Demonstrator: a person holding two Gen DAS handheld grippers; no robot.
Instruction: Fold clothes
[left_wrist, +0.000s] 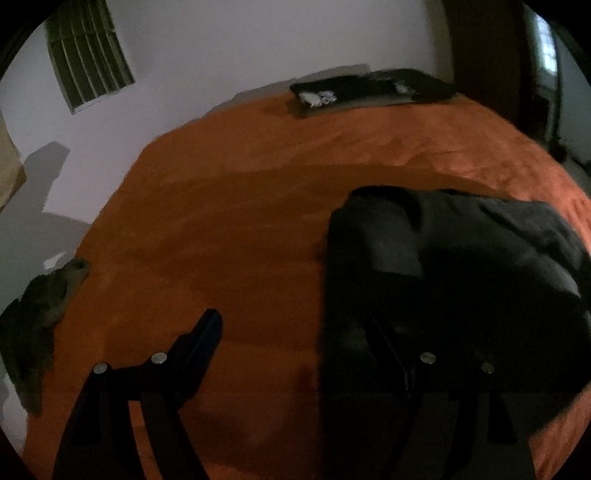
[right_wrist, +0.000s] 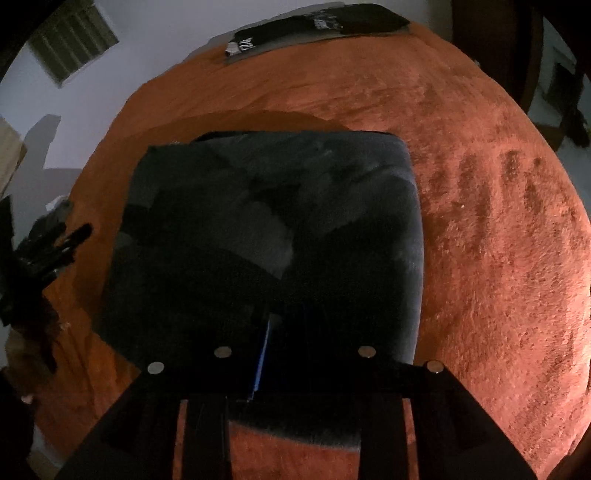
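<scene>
The right gripper, slightly open, sits on the near edge of the folded dark grey fuzzy garment; the wide-open, empty left gripper is beside its left side.

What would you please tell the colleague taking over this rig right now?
Left gripper: open, holding nothing, beside the dark garment.
Right gripper: narrowly parted over the garment's near edge; grip unclear.
The garment lies as a folded rectangle on the orange blanket; folded black clothes sit at the far edge.
Left: a crumpled garment at the bed's left edge, seemingly unfolded.
</scene>
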